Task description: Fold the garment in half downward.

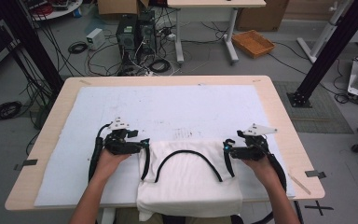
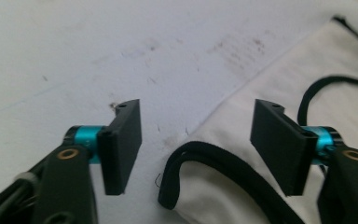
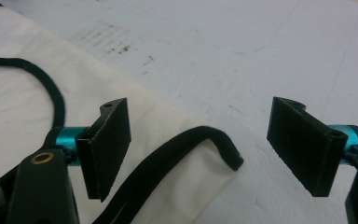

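Observation:
A white sleeveless top (image 1: 189,179) with black trim lies flat at the near edge of the table, its hem hanging over the front. My left gripper (image 1: 145,143) is at its upper left corner, jaws open. In the left gripper view the gripper (image 2: 198,144) straddles the black shoulder strap (image 2: 200,156) without touching it, and the white cloth (image 2: 303,65) runs off to the right. My right gripper (image 1: 227,148) is at the upper right corner. In the right gripper view its jaws (image 3: 200,140) are wide apart around the strap's bend (image 3: 214,137), pads clear of the fabric (image 3: 28,102).
A white mat (image 1: 168,102) with faint brown smudges covers most of the wooden table (image 1: 284,135). Bits of tape (image 1: 315,173) stick at the table's sides. Beyond the far edge the floor holds computer towers (image 1: 135,32), cables and an orange basket (image 1: 252,43).

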